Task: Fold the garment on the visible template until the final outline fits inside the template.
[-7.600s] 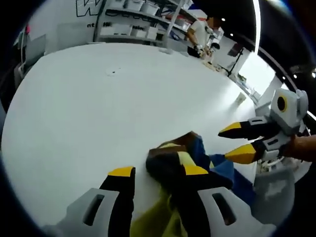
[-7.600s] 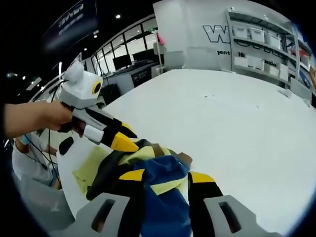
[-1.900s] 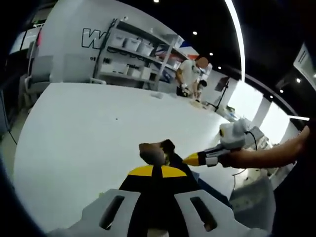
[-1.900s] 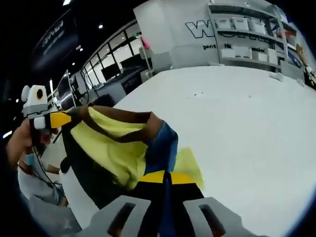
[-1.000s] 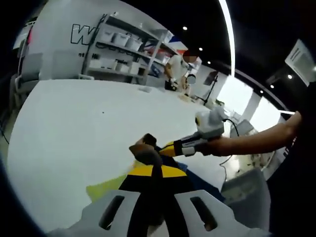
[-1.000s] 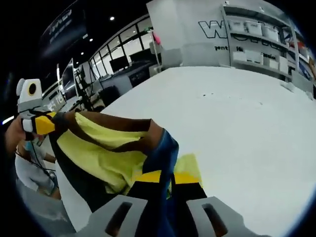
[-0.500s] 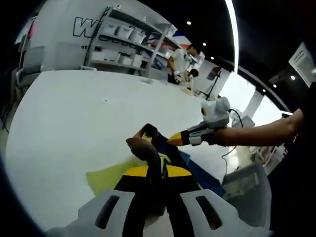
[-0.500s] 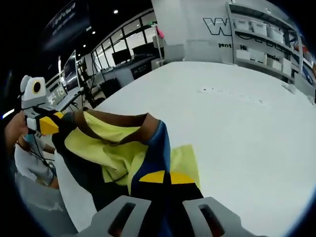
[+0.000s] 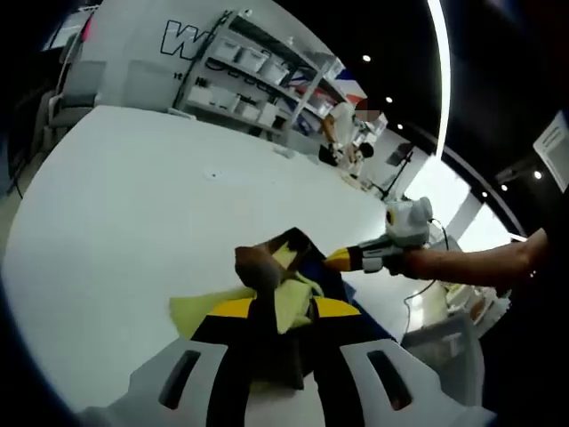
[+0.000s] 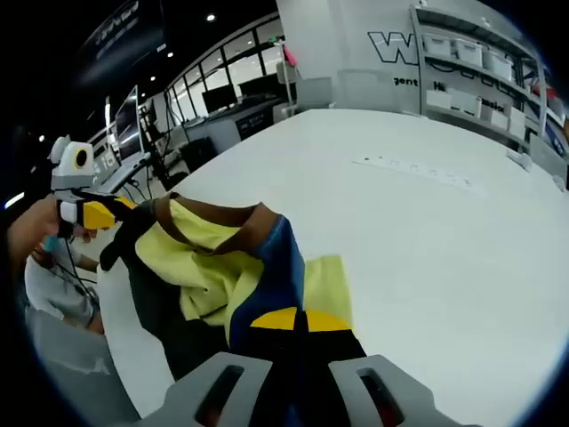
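Note:
The garment [image 9: 286,286], brown, yellow and navy, is bunched over a yellow-green template sheet [image 9: 197,311] on the white table [image 9: 133,205]. My left gripper [image 9: 284,310] has its jaws spread apart, with a fold of the cloth lying between them. In the right gripper view the garment [image 10: 218,258] hangs slack above the template [image 10: 327,283]. My right gripper [image 10: 298,318] is shut on its blue edge. The left gripper [image 10: 100,221] sits at the garment's far corner, and the right gripper [image 9: 354,259], held by a hand, is at the cloth's right side.
The table [image 10: 427,222] stretches far ahead, and its near edge curves close to the garment. Shelves with white bins [image 9: 253,67] stand at the back, with a person [image 9: 345,124] beside them. A chair [image 9: 78,87] is at the far left.
The left gripper's jaws have spread from pressed together to apart. The garment, stretched between both grippers before, now sags lower over the template.

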{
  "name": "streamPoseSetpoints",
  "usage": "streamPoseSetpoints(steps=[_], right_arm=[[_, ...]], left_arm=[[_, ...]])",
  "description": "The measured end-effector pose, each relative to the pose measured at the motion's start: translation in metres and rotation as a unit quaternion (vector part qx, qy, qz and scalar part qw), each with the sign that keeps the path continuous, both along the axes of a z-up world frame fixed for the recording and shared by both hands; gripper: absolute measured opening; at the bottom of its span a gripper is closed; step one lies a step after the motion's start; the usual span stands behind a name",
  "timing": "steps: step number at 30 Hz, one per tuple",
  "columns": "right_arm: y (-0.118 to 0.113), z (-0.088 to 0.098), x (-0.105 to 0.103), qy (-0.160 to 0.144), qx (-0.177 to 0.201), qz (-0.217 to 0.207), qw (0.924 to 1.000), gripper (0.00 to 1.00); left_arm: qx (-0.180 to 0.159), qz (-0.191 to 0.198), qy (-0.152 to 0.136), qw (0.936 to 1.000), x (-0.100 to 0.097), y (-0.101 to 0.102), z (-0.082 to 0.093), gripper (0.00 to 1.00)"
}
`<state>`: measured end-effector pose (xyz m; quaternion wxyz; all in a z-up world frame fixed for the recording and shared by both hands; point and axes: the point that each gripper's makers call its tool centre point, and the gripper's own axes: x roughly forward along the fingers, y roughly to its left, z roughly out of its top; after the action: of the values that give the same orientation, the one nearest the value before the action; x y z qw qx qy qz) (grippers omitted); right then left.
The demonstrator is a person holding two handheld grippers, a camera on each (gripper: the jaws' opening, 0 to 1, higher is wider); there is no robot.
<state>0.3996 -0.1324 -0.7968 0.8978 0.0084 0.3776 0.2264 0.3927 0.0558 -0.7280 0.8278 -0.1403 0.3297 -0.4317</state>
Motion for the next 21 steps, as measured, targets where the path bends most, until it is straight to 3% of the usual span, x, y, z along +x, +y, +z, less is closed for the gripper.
streamPoseSetpoints(steps=[3,13,21], right_arm=[[-0.002,-0.001,-0.002,0.002,0.001,-0.003,1.0000,0.00],[-0.014,0.007,-0.011,-0.004,0.017,-0.021,0.9996,0.00],[-0.016,0.032,-0.021,-0.024,0.045,-0.030,0.9983,0.00]], left_arm=[[0.008,-0.008,0.007,0.9999,-0.002,0.000,-0.004,0.01],[0.031,0.001,0.003,0.9995,-0.007,0.013,-0.012,0.00],[0.031,0.012,-0.018,0.9993,-0.014,0.018,0.000,0.00]])
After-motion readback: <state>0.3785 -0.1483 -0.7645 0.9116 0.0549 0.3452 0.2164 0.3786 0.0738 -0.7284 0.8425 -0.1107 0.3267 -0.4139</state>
